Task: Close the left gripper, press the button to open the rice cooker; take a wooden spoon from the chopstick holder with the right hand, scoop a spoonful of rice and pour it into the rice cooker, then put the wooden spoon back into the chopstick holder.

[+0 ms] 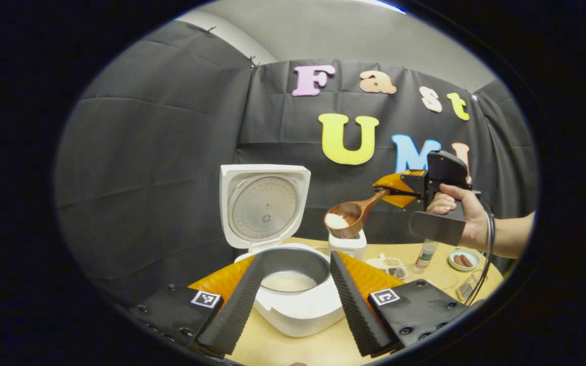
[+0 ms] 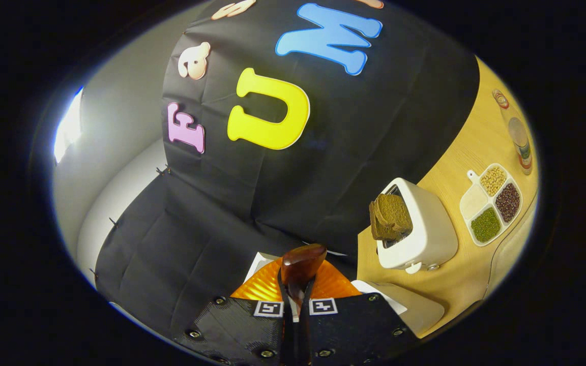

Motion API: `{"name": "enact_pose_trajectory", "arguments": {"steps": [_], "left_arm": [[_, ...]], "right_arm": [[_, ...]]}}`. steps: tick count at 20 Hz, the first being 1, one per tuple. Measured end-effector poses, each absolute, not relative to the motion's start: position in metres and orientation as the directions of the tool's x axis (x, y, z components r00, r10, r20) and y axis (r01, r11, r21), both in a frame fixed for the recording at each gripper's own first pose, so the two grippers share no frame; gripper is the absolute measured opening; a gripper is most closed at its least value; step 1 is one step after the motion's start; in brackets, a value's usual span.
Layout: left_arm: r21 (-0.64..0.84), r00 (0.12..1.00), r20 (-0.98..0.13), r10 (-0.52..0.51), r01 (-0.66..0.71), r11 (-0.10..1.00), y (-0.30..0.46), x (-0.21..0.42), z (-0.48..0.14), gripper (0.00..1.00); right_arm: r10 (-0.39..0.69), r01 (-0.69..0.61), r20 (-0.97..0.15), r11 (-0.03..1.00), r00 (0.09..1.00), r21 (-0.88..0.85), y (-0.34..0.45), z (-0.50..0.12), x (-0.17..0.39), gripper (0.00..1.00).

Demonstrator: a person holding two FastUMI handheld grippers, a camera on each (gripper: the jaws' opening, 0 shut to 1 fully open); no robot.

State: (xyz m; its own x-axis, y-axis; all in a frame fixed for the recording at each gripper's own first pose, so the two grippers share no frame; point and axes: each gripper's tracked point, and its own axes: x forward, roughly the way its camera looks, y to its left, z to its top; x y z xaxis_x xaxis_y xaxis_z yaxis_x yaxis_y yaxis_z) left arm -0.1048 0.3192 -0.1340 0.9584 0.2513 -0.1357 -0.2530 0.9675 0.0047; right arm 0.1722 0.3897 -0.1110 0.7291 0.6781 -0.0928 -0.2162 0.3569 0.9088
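The white rice cooker [image 1: 298, 315] stands open, its lid [image 1: 265, 208] upright behind the grey inner pot [image 1: 293, 264], which holds some rice. My left gripper [image 1: 297, 256] is open, its fingers [image 1: 237, 305] spread to either side of the pot. To the right and above the pot, my right gripper [image 1: 392, 192], held by a hand [image 1: 468, 213], is shut on the handle of a wooden spoon [image 1: 356, 211]. The spoon's bowl carries white rice [image 1: 337, 221]. In the right gripper view the right gripper [image 2: 298, 300] clamps the spoon [image 2: 303, 264], which points away.
A white toaster [image 2: 425, 234] with brown bread slices [image 2: 389, 216] stands on the wooden table [image 2: 476, 142]. Beside it lie a divided dish of grains [image 2: 491, 203] and a bottle [image 2: 519, 137]. A small plate [image 1: 463, 259] and a wire rack [image 1: 468, 287] sit at the table's right.
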Motion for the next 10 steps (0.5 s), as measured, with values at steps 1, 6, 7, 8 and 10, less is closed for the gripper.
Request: {"name": "enact_pose_trajectory", "arguments": {"steps": [1,6,7,8,10], "left_arm": [[0.003,0.959,-0.134,0.250,-0.252,0.968,0.319,-0.105,-0.135,0.92],[0.007,0.955,-0.140,0.260,-0.262,0.965,0.323,-0.106,-0.139,0.91],[0.010,0.954,-0.141,0.264,-0.265,0.964,0.324,-0.108,-0.139,0.88],[0.011,0.953,-0.143,0.268,-0.269,0.963,0.325,-0.109,-0.140,0.92],[0.006,0.950,-0.145,0.277,-0.279,0.960,0.327,-0.114,-0.142,0.92]], "right_arm": [[0.683,-0.229,-0.098,0.372,0.724,0.900,0.396,-0.114,0.173,0.04],[0.701,-0.292,-0.145,0.464,0.699,0.837,0.425,-0.128,0.177,0.04],[0.703,-0.308,-0.158,0.487,0.693,0.817,0.432,-0.132,0.177,0.04],[0.707,-0.328,-0.170,0.510,0.687,0.795,0.438,-0.134,0.177,0.04],[0.713,-0.369,-0.196,0.554,0.674,0.746,0.452,-0.140,0.177,0.04]]}}
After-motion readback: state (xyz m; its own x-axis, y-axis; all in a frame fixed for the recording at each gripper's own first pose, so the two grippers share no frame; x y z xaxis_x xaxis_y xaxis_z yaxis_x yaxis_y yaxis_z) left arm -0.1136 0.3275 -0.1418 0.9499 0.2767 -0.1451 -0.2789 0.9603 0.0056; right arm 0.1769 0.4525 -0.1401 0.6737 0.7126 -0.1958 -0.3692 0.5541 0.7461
